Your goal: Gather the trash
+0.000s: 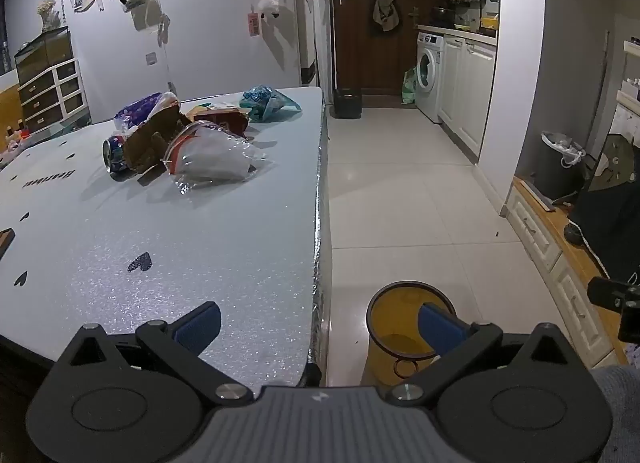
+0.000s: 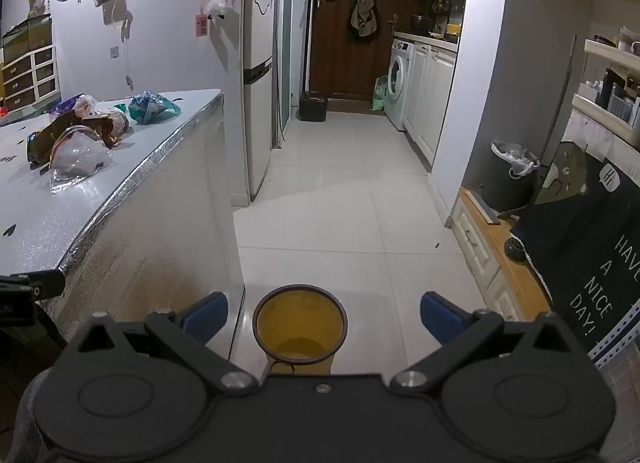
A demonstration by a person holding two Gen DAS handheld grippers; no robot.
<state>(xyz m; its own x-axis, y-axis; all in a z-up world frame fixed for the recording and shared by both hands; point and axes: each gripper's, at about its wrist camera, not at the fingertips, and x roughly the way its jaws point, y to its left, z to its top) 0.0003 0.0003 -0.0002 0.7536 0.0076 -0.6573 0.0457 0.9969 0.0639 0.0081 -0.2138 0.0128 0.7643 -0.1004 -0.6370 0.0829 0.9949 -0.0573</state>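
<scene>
White speckled counter (image 1: 168, 239) with foil-taped edge; trash pile (image 1: 188, 143) of bags, wrappers and a can lies at its 11 o'clock. Tiled floor, yellow bin (image 2: 300, 323) at 6 o'clock. Left hand-held gripper (image 1: 320, 323) and right hand-held gripper (image 2: 324, 317) angled downward, both released, grasping nothing.

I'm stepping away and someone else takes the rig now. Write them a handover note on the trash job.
Left hand-held gripper: open, empty, above the table edge.
Right hand-held gripper: open, empty, over the floor above the yellow bin.
Trash: all piled at the far end of the table: clear plastic bag, crushed can, brown wrapper, teal bag, purple packet.
Bin: on the floor beside the table, looks empty.
Done: nothing collected yet.
Left: pick up each piece and drop it in the yellow bin.
</scene>
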